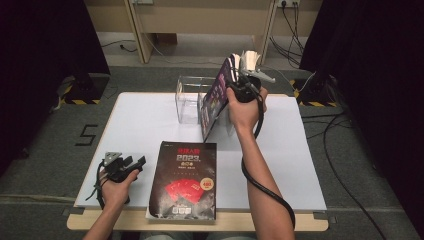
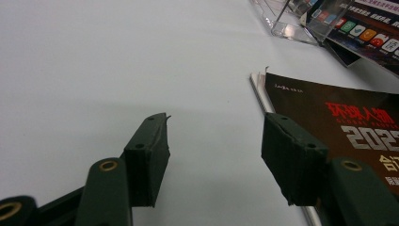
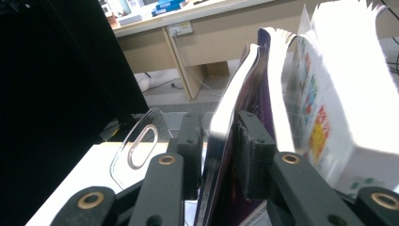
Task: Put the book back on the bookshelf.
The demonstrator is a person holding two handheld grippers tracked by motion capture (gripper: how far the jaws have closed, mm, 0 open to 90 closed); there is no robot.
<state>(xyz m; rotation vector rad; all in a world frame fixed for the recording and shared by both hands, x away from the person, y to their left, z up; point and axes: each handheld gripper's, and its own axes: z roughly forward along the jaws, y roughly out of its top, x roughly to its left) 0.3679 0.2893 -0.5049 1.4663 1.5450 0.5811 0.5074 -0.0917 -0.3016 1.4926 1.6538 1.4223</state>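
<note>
Beside the clear holder (image 1: 192, 97), right gripper (image 1: 239, 86) loosely pinches the tilted magazine (image 1: 216, 100), jaws barely touching, so it may slip; left gripper (image 1: 131, 164) open.

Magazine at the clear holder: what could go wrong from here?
1. The right gripper has the magazine between its jaws by part of its pages; the rest fan out loose at the top, so it could slip or flop open.
2. It leans tilted against the clear holder, which could be nudged or tipped.
3. The left gripper rests open beside the second magazine, steadying nothing.
</note>
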